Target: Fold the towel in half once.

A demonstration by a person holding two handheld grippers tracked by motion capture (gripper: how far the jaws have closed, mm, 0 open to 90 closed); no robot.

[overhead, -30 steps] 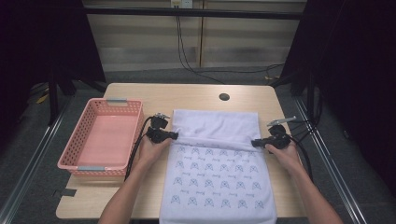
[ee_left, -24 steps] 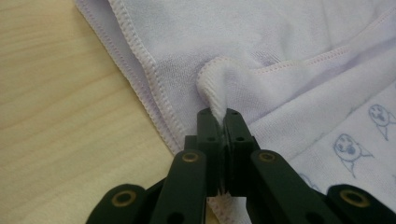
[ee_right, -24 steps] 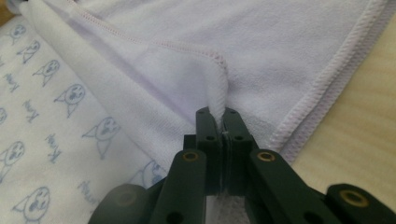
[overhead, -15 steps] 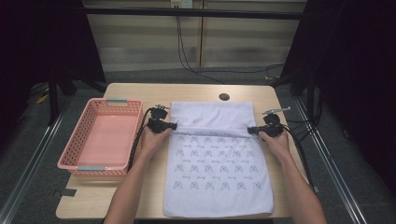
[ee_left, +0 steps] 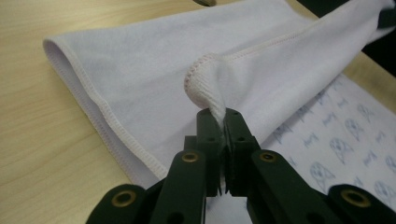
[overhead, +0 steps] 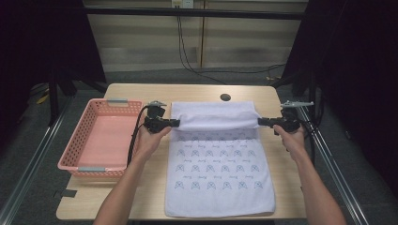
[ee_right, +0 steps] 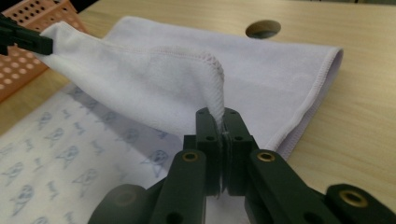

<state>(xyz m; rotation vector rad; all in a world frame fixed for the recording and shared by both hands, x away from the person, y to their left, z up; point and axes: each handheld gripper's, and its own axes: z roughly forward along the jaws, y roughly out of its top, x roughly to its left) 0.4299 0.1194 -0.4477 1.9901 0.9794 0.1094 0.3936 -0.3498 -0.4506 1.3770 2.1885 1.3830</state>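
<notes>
Both hand-held grippers have carried the towel's (overhead: 218, 176) gripped edge farther up the table (overhead: 141, 197) than half a second ago, so the fold band near the far end is narrower and more of the printed face lies bare. Left hand-held gripper (overhead: 174, 123) is clamped on a bunched corner of the towel, jaws pressed together with cloth squeezed between them; in the left gripper view (ee_left: 226, 116) the corner puckers into a rounded knob just above the jaws. Right hand-held gripper (overhead: 259, 122) is likewise closed tight on the opposite corner; in the right gripper view (ee_right: 223, 116) the stitched hem curls down into the jaws.

Towel is white to pale lilac, rectangular, lying lengthwise at mid table, its near edge close to the table's front edge. Upper face shows rows of small blue-grey printed motifs; folded-over part shows the plain unprinted side. Hem has an overlock stitch with a faint pink tint along it. Cloth between the two grippers is pulled taut in a straight band across the towel's width, lifted slightly off the layer below. Far end forms a soft rounded fold resting on the table, just short of the round hole (overhead: 225, 97) in the tabletop.

Pink basket (overhead: 77, 145) sits left of the towel, near the left hand (overhead: 149, 138), apart from the cloth. Right hand (overhead: 292, 138) is past the towel's right edge.
</notes>
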